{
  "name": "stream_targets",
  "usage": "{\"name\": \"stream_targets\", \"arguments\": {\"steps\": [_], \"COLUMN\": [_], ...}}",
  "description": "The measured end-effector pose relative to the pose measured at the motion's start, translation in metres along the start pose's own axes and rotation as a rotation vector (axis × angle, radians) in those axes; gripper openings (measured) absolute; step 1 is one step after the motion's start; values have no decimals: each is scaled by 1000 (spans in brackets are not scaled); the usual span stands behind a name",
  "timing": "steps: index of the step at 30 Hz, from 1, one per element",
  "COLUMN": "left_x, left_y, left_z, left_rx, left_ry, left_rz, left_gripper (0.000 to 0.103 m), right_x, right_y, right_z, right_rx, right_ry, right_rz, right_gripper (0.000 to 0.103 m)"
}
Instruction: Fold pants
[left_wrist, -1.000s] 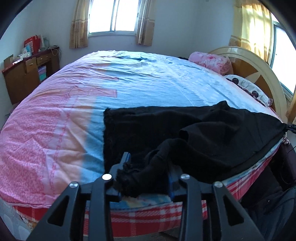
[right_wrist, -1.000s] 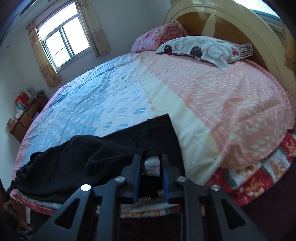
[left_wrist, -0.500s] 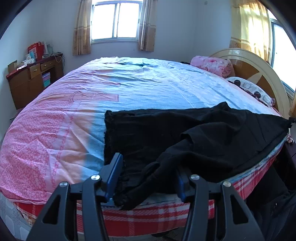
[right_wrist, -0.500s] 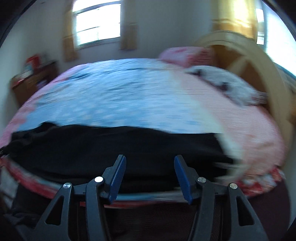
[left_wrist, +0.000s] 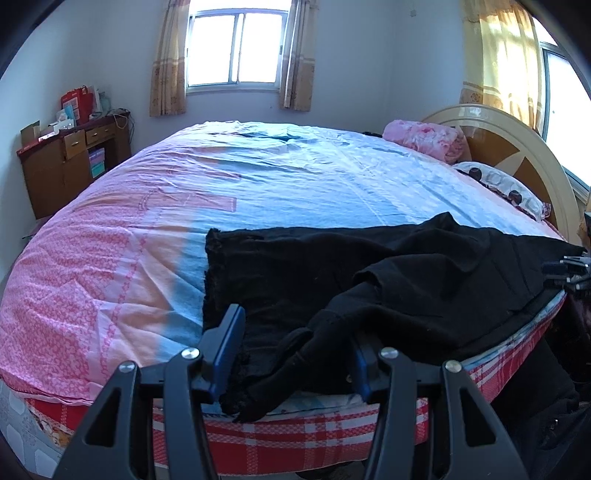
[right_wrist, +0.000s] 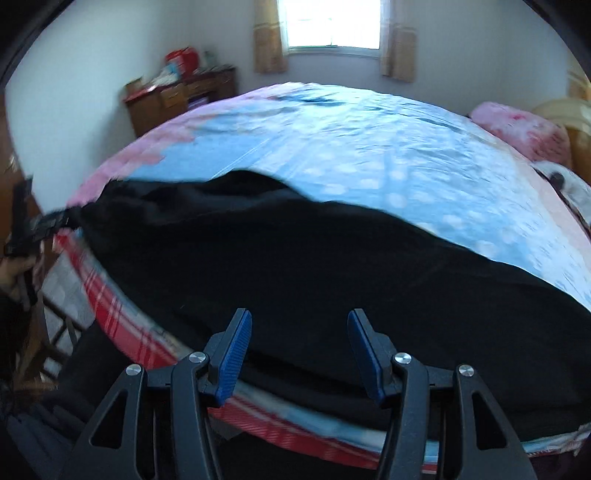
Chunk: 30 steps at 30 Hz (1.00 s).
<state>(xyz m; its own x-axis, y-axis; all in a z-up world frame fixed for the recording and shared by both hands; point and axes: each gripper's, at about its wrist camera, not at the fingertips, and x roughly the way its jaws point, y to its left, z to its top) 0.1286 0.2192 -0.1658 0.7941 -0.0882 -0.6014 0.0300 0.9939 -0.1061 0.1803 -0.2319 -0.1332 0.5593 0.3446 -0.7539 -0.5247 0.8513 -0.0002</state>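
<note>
A: What takes up most of the room?

B: A big bed (left_wrist: 110, 258) with a pink and blue sheet, its red checked edge running along the near side. A round wooden headboard (left_wrist: 517, 147) stands at the far right, with a pink pillow (left_wrist: 424, 140) and a patterned pillow (left_wrist: 506, 184) before it. A brown desk (left_wrist: 70, 162) sits against the left wall under a curtained window (left_wrist: 236, 48)

A: And the pants?

B: The black pants (left_wrist: 369, 280) lie spread along the near edge of the bed, crumpled, with one part doubled over the rest and a loose end hanging over the checked edge

A: Where is the left gripper against them?

B: The left gripper (left_wrist: 295, 350) hangs low at the bed's edge, its blue pads parted. That loose end of cloth lies between the two fingers, and neither pad presses on it

A: The right one?

B: In its own blurred view the right gripper (right_wrist: 299, 350) stands with its fingers wide apart, just above the pants (right_wrist: 295, 258) near the bed's edge. Cloth fills the view behind the gap, though nothing is pinched. From the left view its tip shows at the far right end of the pants

A: Anyone visible?

B: A hand (right_wrist: 14, 269) at the left rim of the right view, holding the other gripper's handle
</note>
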Motion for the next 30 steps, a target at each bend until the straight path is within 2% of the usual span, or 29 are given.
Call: {"name": "stream_targets", "arguments": {"steps": [5, 9, 11, 14, 15, 19, 22, 30], "left_x": [10, 15, 17, 17, 18, 19, 19, 15], "left_y": [-17, -30, -32, -29, -28, -31, -32, -35], "left_z": [-6, -7, -6, -6, -7, -9, -9, -10], "left_rx": [59, 106, 108, 94, 90, 115, 122, 153], "left_ry": [19, 31, 40, 39, 44, 52, 60, 57], "left_rz": [50, 87, 100, 104, 109, 141, 159, 198], "left_gripper": [54, 54, 54, 54, 54, 56, 56, 56], "right_x": [21, 44, 55, 54, 52, 43, 39, 46], "right_y": [33, 37, 36, 34, 33, 30, 32, 37], "right_z": [-5, -12, -17, -19, -18, -17, -20, -32], "right_rx": [-126, -168, -183, -177, -174, -159, -163, -195], "right_ry": [50, 101, 121, 102, 98, 85, 93, 141], "right_rz": [1, -35, -58, -69, -74, -49, -49, -56], "right_gripper": [56, 56, 48, 35, 25, 10, 6, 4]}}
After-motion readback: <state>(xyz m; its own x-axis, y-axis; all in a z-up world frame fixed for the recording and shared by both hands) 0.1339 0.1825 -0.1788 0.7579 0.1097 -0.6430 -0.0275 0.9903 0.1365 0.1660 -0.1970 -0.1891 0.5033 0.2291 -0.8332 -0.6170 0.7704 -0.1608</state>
